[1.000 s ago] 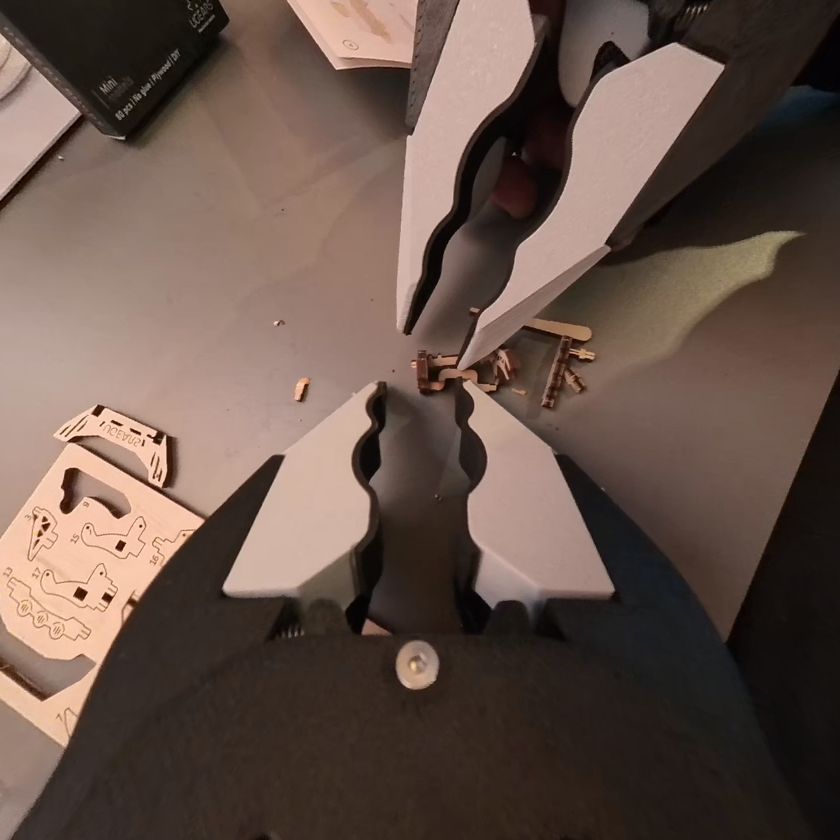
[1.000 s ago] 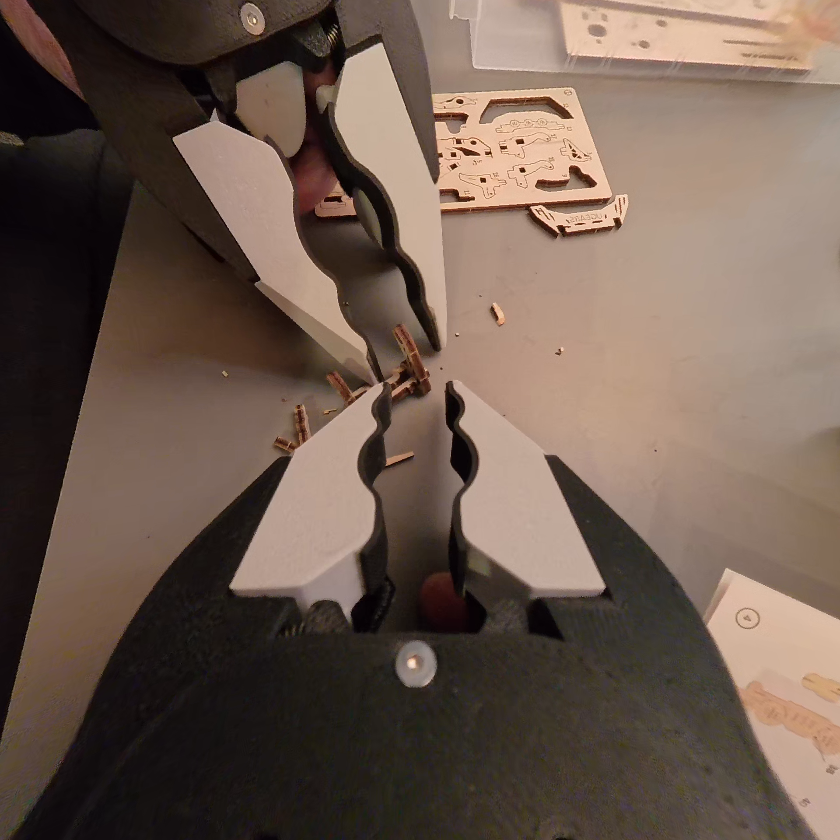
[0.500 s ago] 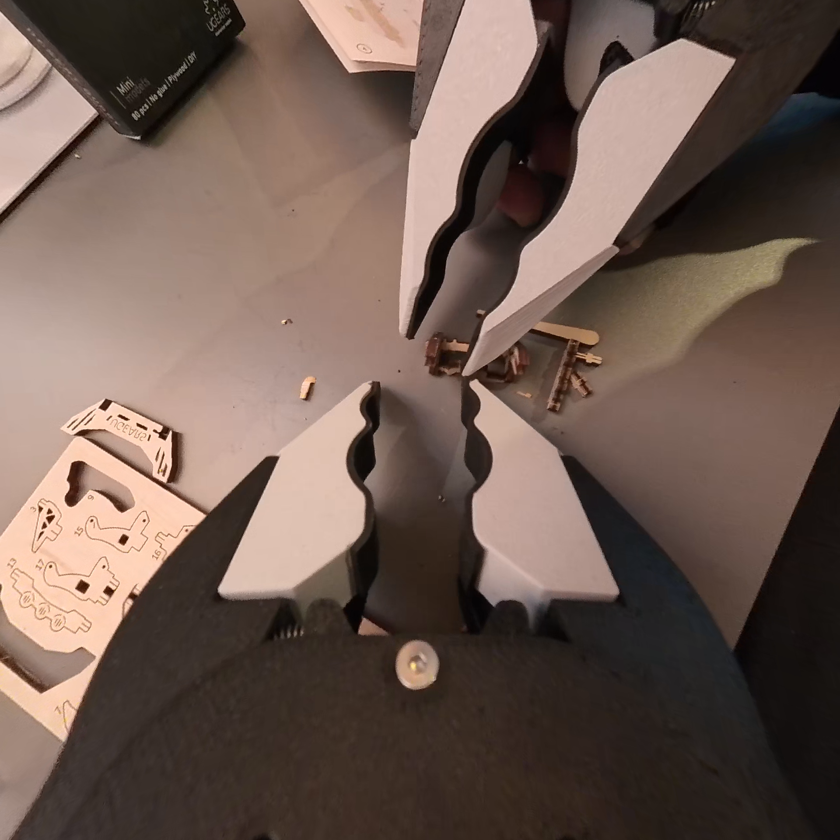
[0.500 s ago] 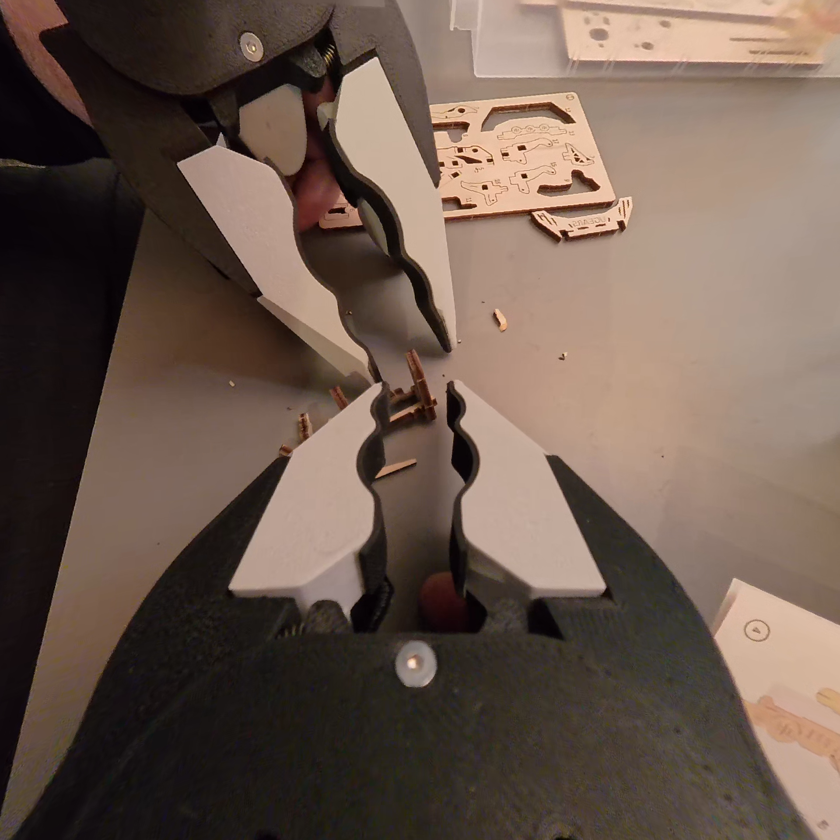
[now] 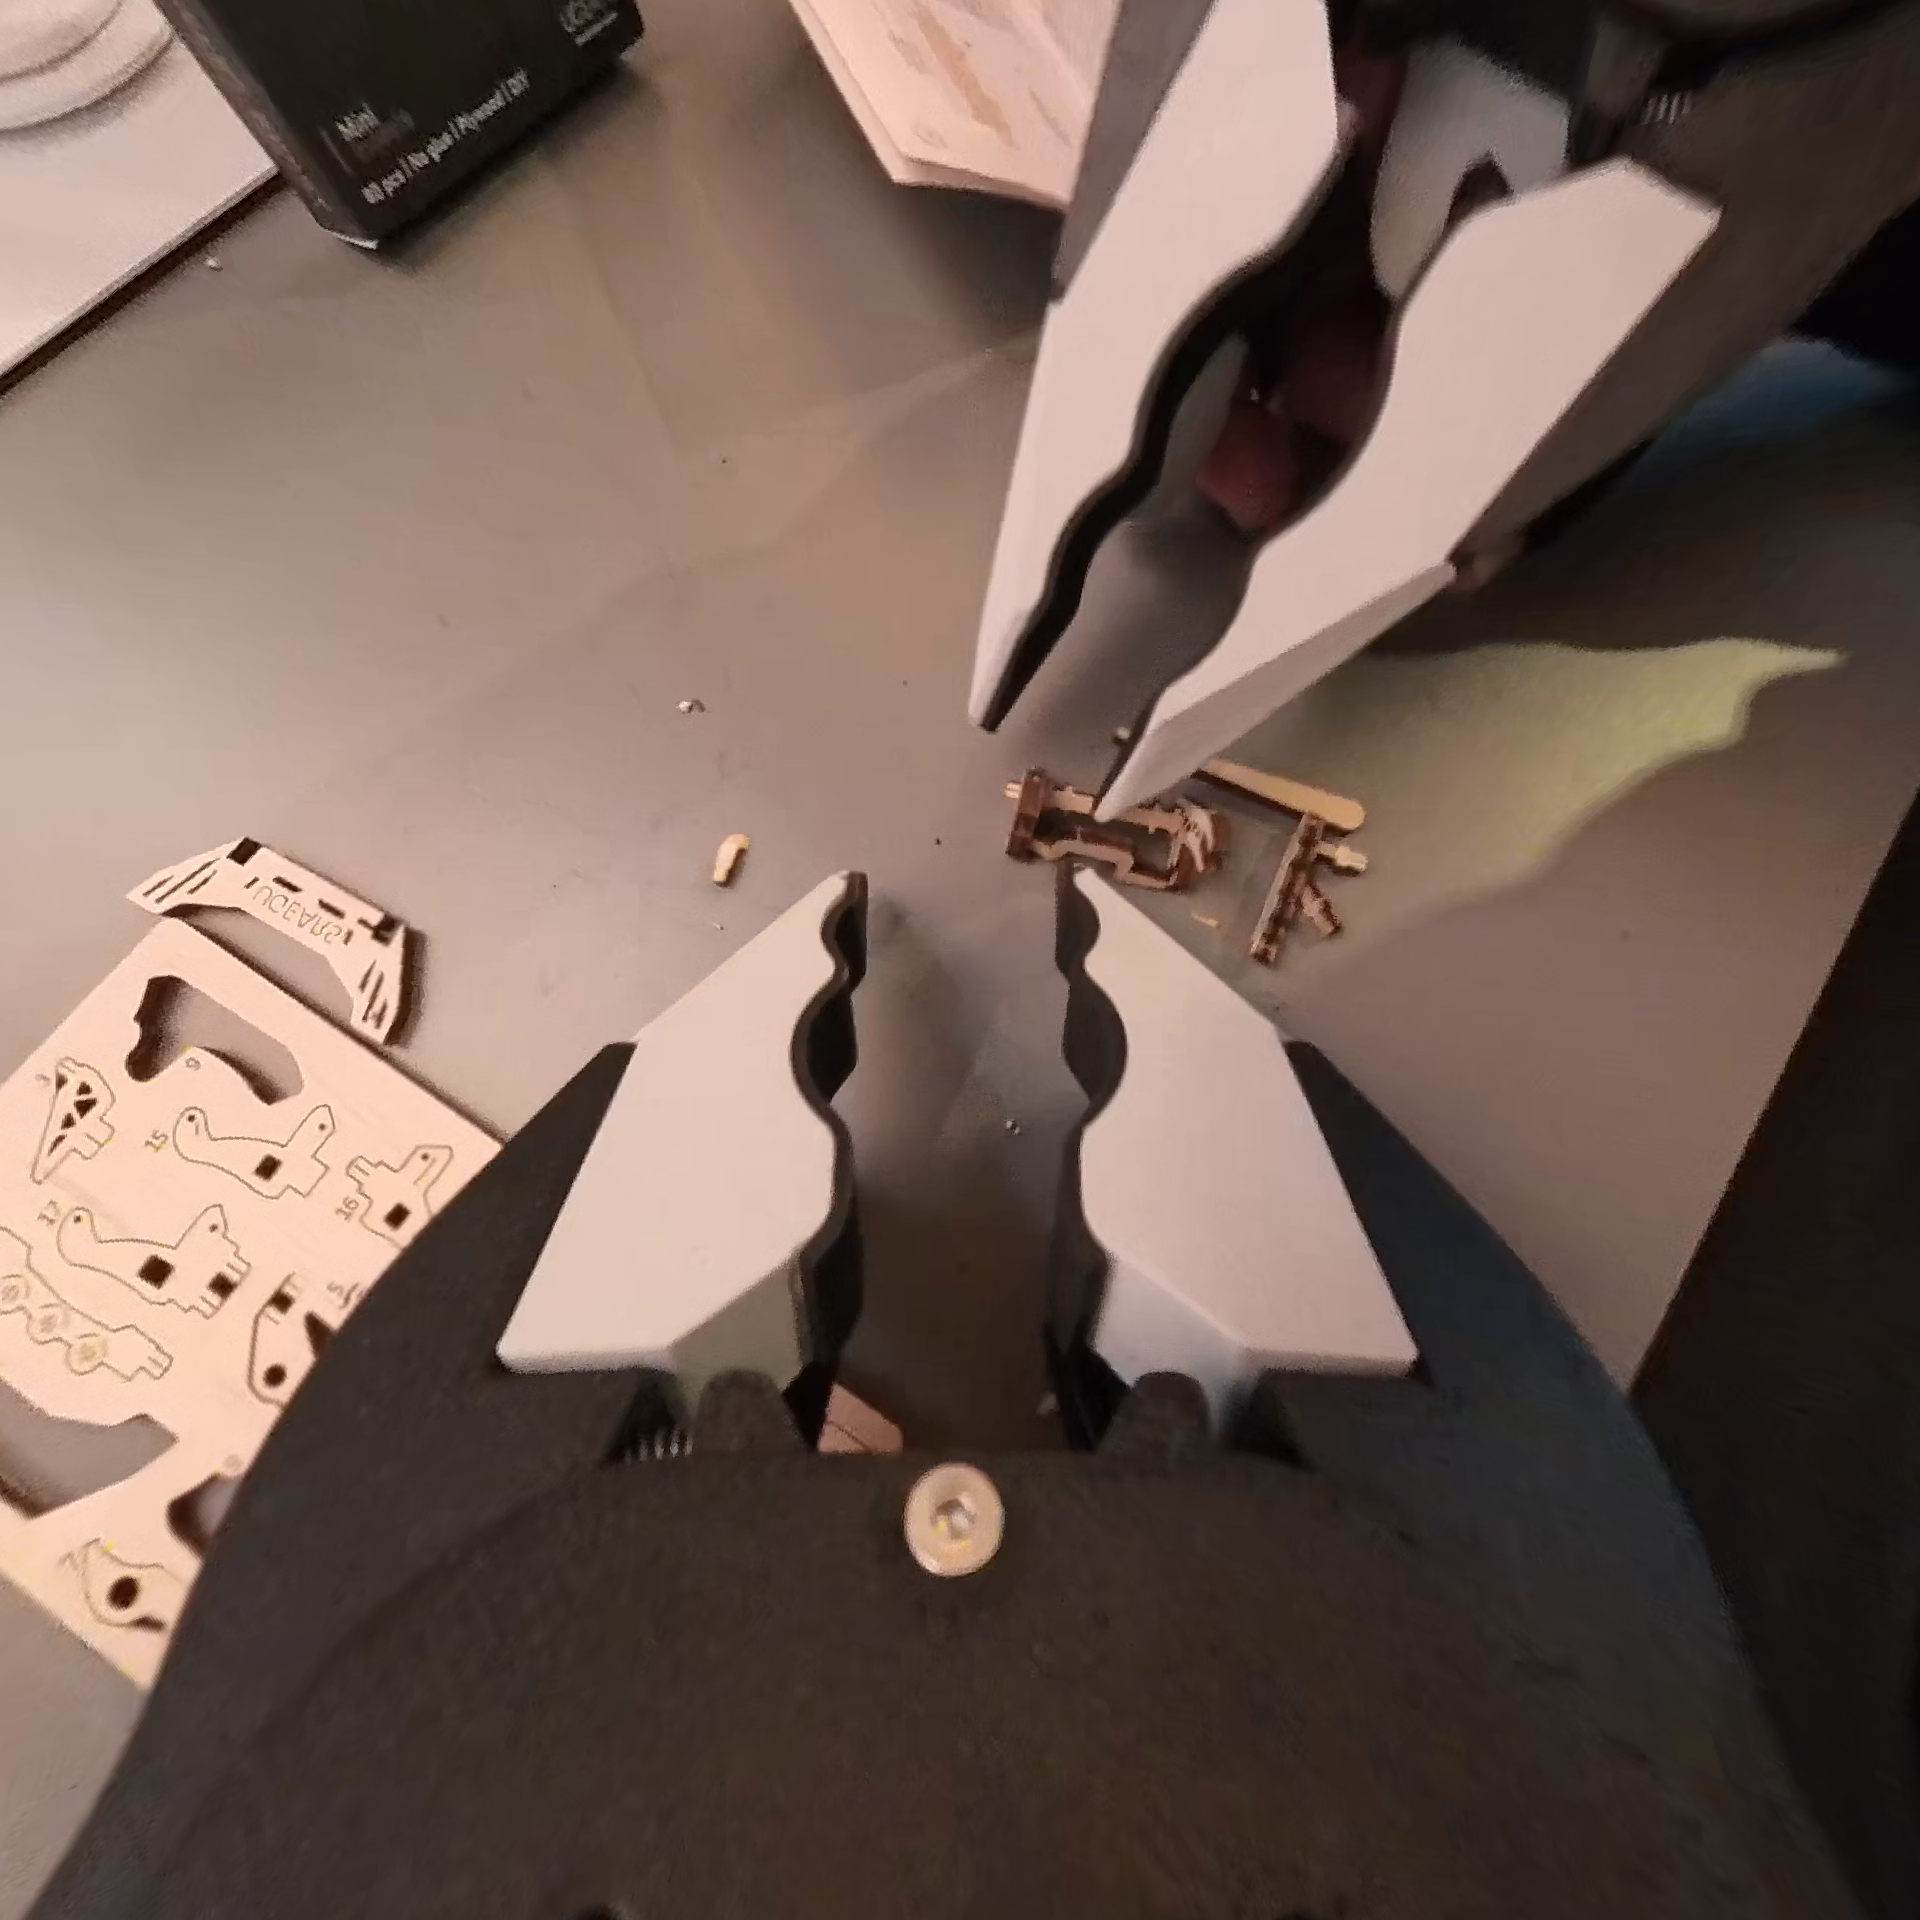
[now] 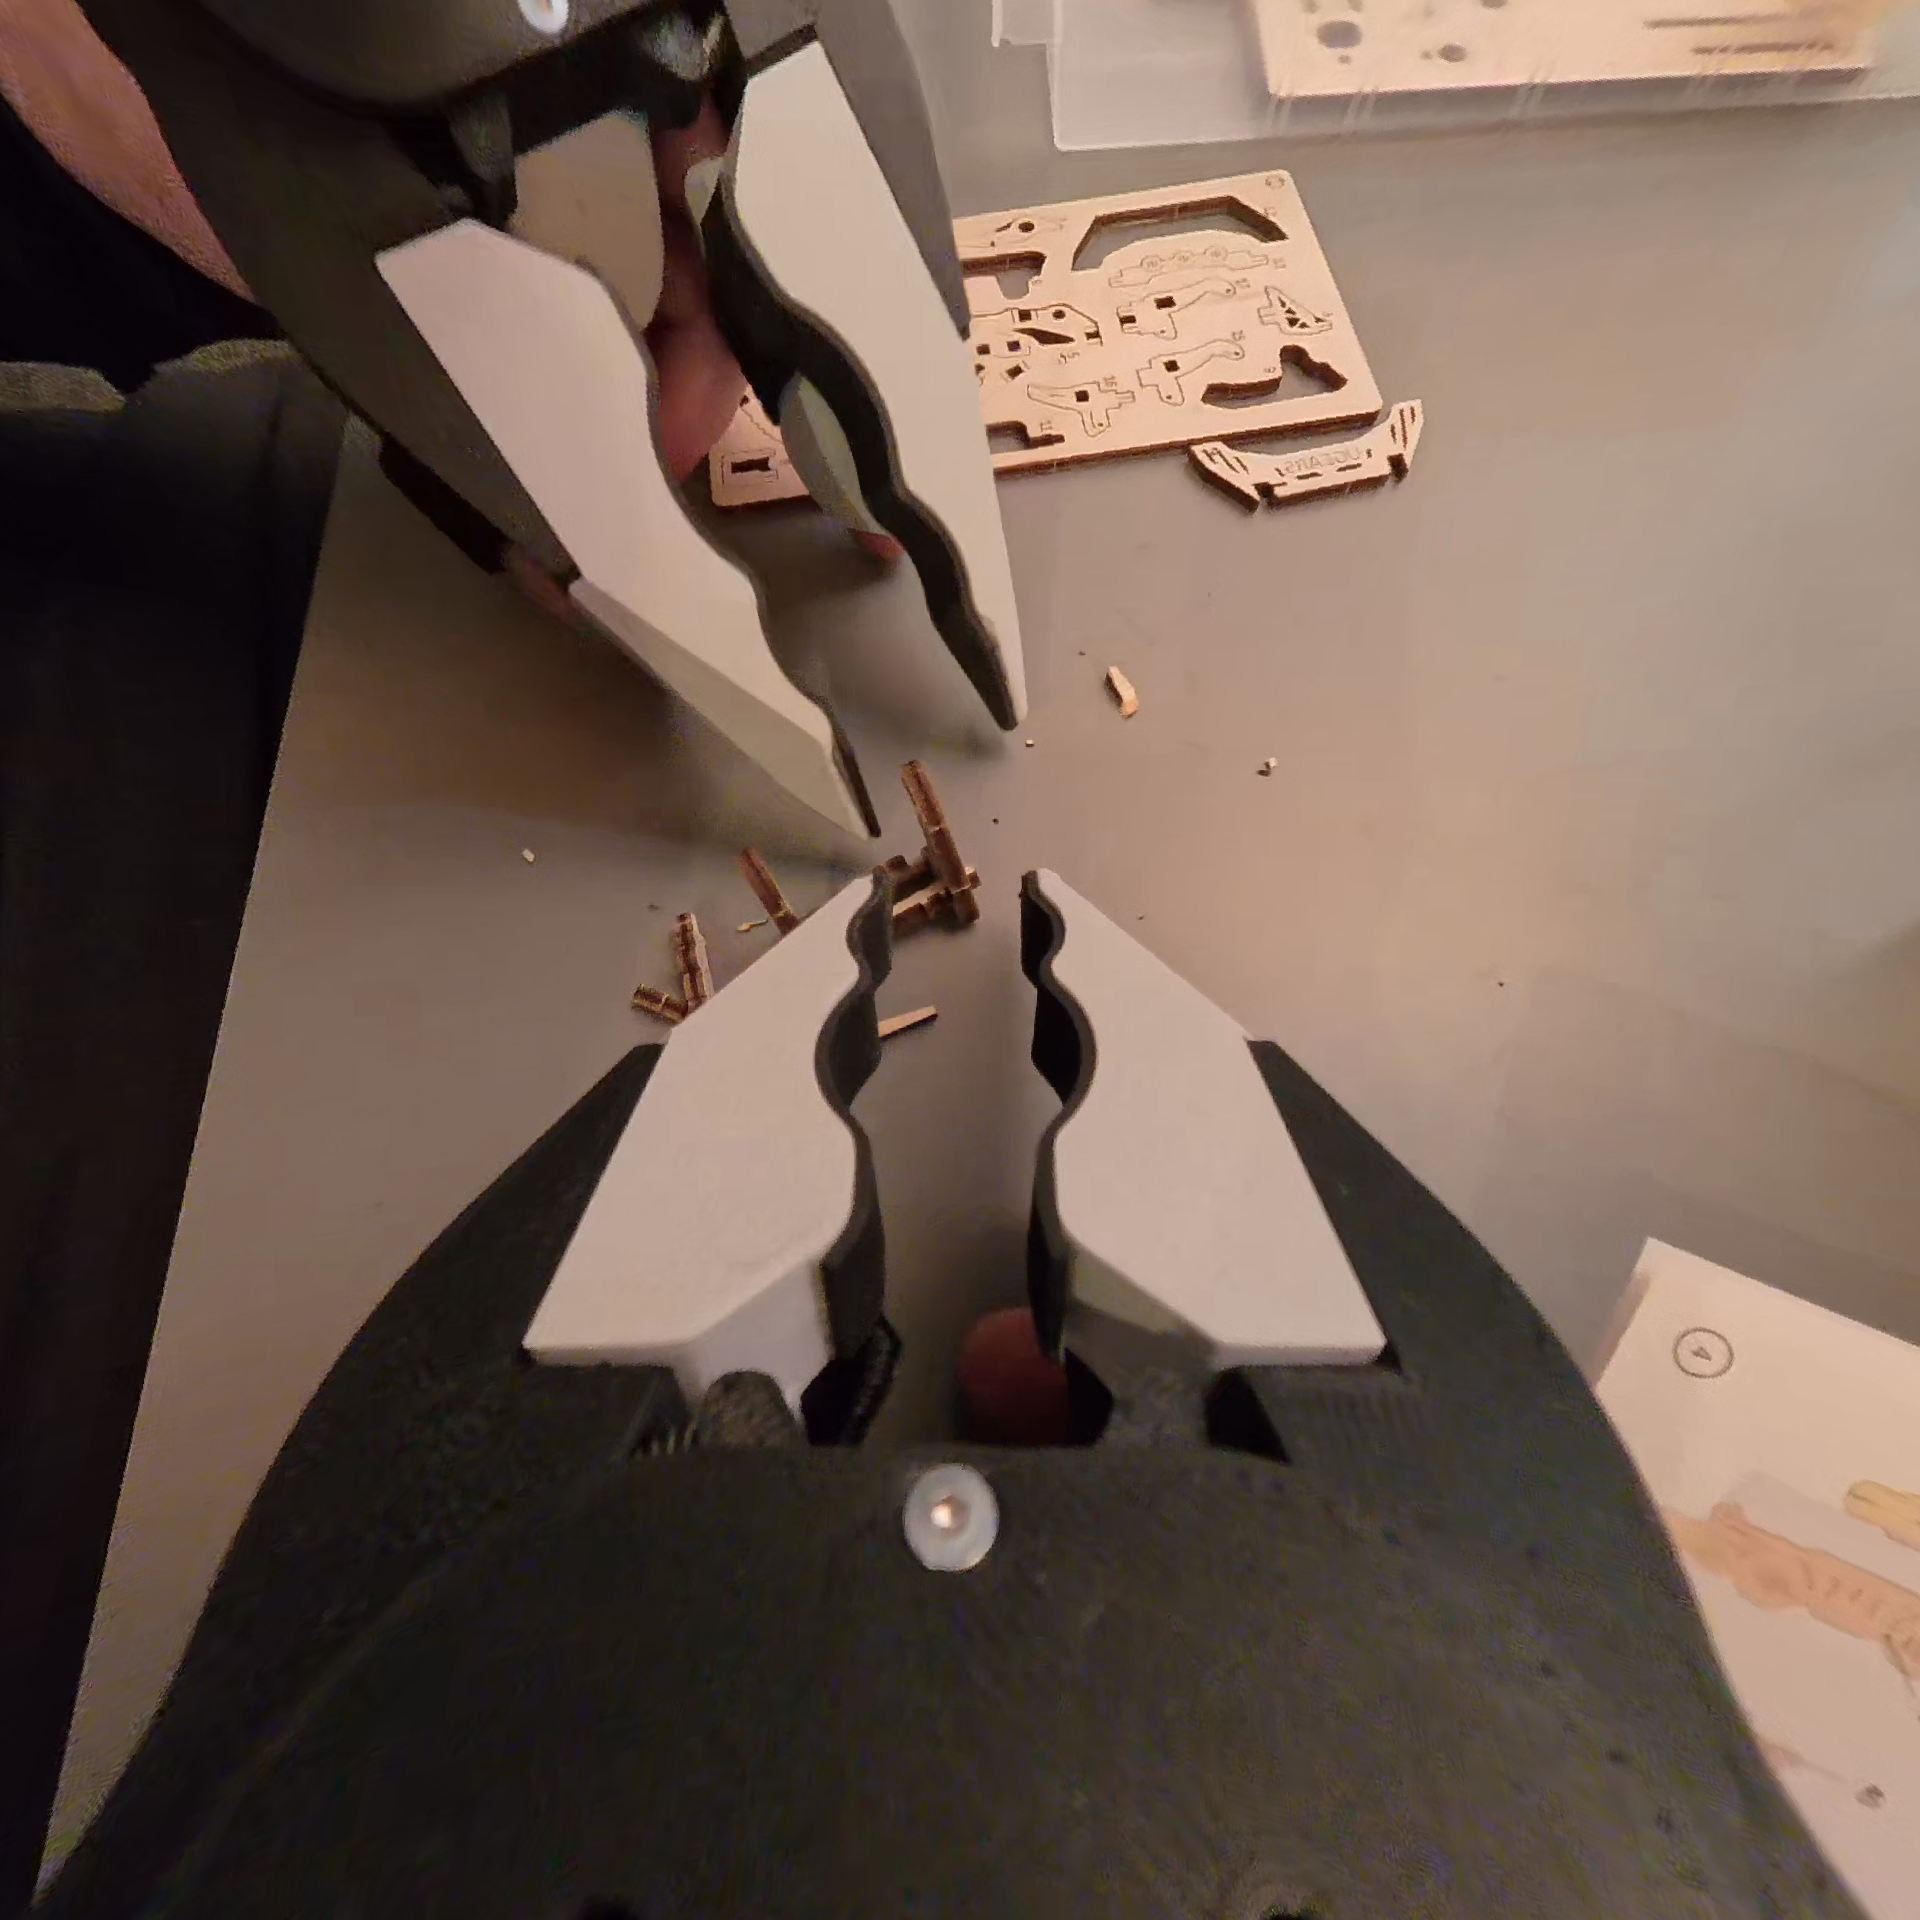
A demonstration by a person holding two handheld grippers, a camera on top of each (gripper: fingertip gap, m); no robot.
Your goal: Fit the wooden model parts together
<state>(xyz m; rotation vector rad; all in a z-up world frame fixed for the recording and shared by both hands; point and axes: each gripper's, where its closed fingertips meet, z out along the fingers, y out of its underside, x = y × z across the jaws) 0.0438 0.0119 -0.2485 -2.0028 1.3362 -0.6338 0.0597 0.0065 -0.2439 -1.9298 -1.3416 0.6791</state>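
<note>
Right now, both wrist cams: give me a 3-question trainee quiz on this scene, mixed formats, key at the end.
1. True or false: the left gripper is clamped on the small wooden assembly.
2. Multiple choice: the punched plywood sheet lies A) on the grey table, beside the left gripper; B) standing upright against the black box; C) between the right gripper's fingers.
3. Fill in: in the left wrist view, one finger of the right gripper comes down over the small wooden ____.

Key: 1 false, its fingers stand apart with only table between them; 2 A; 3 assembly.
</note>
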